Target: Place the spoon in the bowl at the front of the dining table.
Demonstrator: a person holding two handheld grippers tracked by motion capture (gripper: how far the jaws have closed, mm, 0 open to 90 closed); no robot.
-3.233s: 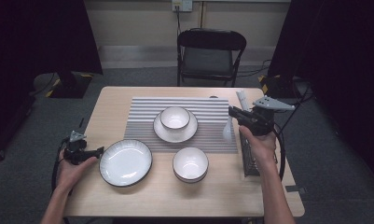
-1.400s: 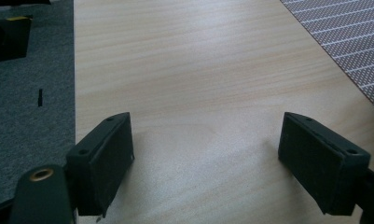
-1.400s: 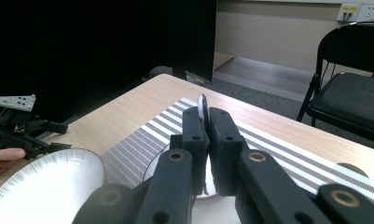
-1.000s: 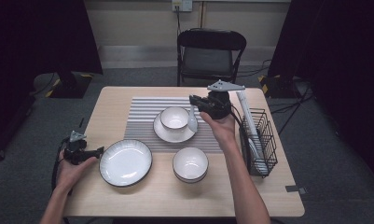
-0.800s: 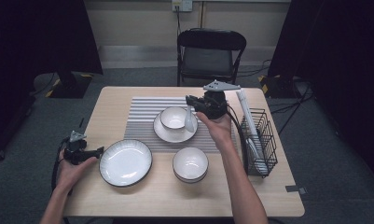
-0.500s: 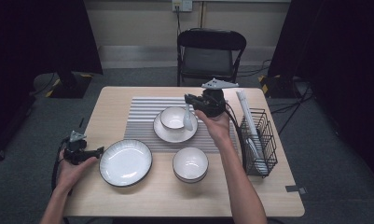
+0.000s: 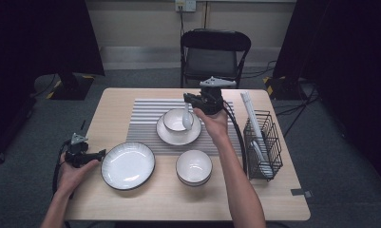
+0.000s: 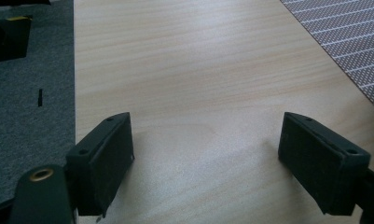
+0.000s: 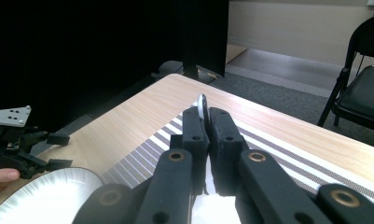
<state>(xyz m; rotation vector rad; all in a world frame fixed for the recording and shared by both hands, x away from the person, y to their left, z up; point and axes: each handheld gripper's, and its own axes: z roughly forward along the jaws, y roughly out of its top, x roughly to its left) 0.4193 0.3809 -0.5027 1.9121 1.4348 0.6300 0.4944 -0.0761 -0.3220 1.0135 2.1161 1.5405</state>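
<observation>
Carrying spoon (image 7: 186, 117) over bowl (image 7: 177, 120) on saucer | right gripper (image 7: 187, 99) pinched its handle, left gripper (image 8: 205, 156) spread, idle beside plate (image 7: 128, 166) | next: lower spoon into bowl, release gently.

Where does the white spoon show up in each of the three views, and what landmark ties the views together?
High view: the white spoon hangs from the right gripper over the bowl on the saucer, upper centre.
Right gripper view: the spoon's handle end pokes up between the closed jaws, centre.
Left gripper view: not in it.
Shared landmark: the striped placemat.
</observation>
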